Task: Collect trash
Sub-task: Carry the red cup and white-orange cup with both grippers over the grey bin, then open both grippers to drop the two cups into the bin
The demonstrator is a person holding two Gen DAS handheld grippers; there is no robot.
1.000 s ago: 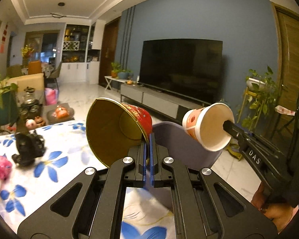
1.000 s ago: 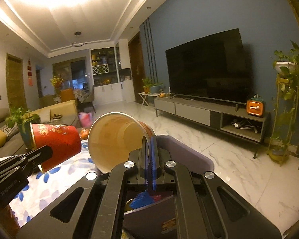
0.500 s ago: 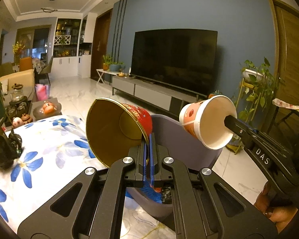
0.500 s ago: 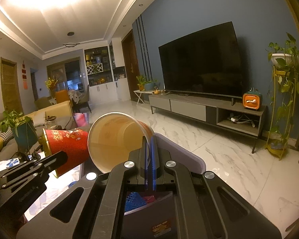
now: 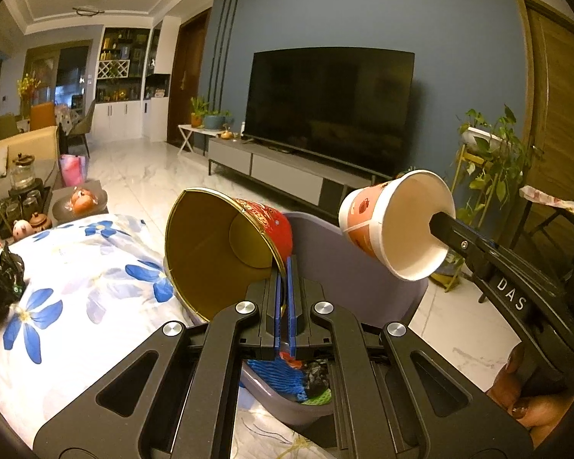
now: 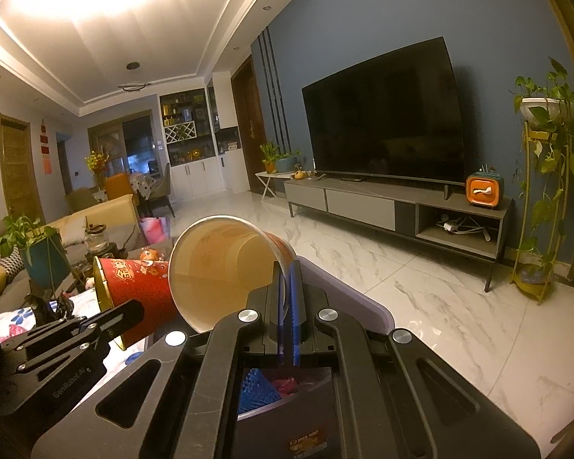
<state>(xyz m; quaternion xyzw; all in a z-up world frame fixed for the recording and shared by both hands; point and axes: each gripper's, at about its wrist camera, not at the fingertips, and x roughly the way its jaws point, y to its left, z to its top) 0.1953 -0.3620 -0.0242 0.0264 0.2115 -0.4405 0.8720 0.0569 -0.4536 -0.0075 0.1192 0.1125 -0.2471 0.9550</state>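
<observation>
Pinching the rim of a red paper cup (image 5: 225,244) with a gold lining, the left gripper (image 5: 286,298) sits at the centre bottom of its own view, its blue pads closed tight on the cup's wall, and the cup lies tipped on its side with its mouth facing the camera! Right behind and below it sits the grey trash bin (image 5: 348,267), with blue and green scraps showing inside at the lower middle of the frame. Over on the right of that view, the right gripper (image 5: 436,222) comes in from the edge, clamped on the rim of an orange and white paper cup (image 5: 394,225), also tilted, held above the bin's far rim. A hand (image 5: 532,401) shows at the lower right corner. In the right wrist view the same orange cup fills the centre, the jaws shut on its edge, and the red cup sits at the left. A floral tablecloth (image 5: 76,290) spreads across the left, and a dark television (image 5: 329,103) hangs on the blue wall beyond.
</observation>
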